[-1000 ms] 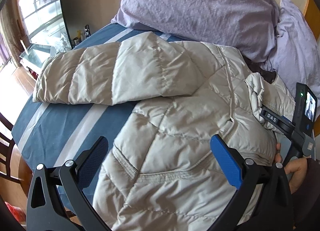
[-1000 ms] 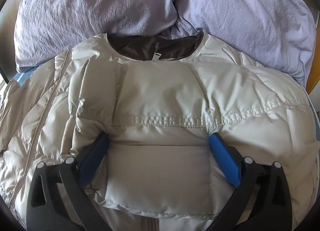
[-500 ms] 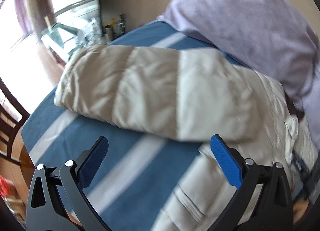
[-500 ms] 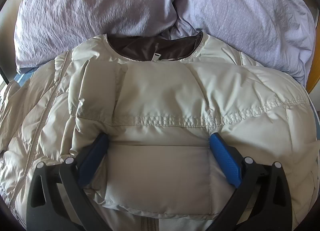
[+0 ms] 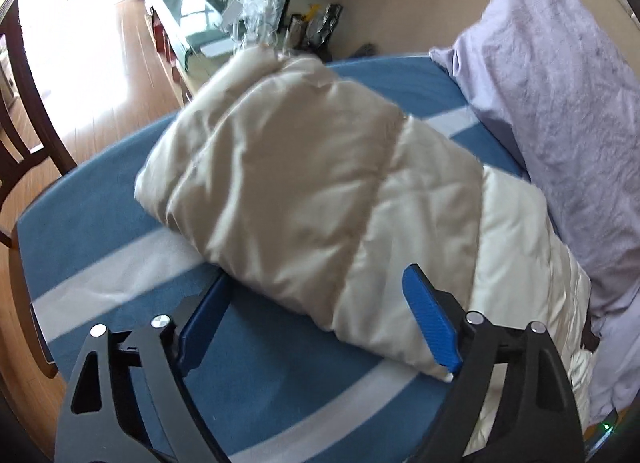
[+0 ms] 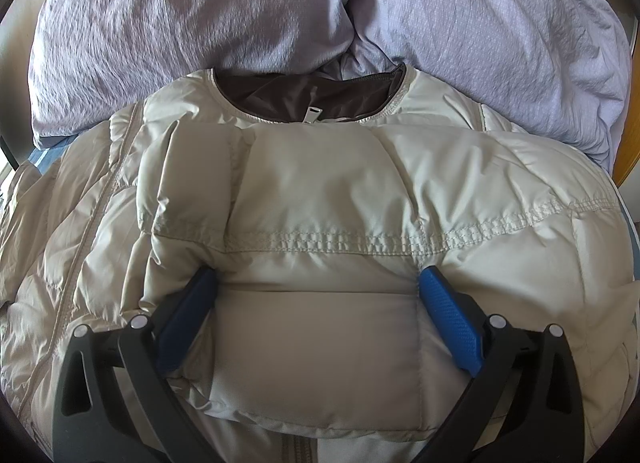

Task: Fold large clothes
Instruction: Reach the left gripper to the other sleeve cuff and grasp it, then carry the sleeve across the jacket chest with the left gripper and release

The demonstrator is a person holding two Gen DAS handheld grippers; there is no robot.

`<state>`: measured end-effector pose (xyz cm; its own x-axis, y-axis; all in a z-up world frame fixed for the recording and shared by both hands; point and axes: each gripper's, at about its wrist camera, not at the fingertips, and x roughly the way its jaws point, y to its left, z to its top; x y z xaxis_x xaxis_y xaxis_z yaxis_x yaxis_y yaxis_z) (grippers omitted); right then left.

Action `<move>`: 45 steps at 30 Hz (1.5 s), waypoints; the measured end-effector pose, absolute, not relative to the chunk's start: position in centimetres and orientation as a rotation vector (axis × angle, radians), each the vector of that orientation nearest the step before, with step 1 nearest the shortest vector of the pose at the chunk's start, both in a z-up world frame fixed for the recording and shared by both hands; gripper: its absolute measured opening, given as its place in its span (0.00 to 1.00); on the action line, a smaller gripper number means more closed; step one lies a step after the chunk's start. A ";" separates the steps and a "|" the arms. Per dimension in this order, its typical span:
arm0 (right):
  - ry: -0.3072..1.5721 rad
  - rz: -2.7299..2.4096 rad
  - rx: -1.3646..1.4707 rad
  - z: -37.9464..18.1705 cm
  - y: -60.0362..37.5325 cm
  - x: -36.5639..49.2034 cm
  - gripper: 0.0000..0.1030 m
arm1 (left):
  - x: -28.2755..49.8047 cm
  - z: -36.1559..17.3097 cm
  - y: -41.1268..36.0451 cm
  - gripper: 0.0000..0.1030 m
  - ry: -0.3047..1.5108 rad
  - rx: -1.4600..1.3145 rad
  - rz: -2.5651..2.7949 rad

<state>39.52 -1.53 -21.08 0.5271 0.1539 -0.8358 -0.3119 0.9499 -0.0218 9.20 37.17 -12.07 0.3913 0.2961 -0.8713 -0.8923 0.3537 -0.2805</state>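
Note:
A beige puffer jacket [image 6: 320,191] lies on the bed, collar toward the pillows, brown lining showing. One sleeve [image 6: 316,347] is folded across its chest. My right gripper [image 6: 318,319] is open, its blue pads on either side of that folded sleeve's end. In the left wrist view the other sleeve [image 5: 320,199] stretches out over the blue striped bedspread [image 5: 100,223]. My left gripper [image 5: 320,327] is open and empty, low over the bedspread at the sleeve's near edge.
Two lilac pillows [image 6: 200,23] lie behind the collar; one also shows in the left wrist view [image 5: 560,95]. A dark wooden chair [image 5: 24,111] stands left of the bed. A glass-topped cabinet [image 5: 200,3] with small items stands beyond the bed's edge.
My left gripper has swung left, away from the jacket's body toward the outstretched sleeve, and come closer to it. The right gripper has stayed around the folded sleeve.

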 end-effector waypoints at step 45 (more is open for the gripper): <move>1.023 0.335 -0.130 -20.8 -2.2 40.2 0.98 | 20.5 5.7 22.0 0.02 0.524 -0.400 0.412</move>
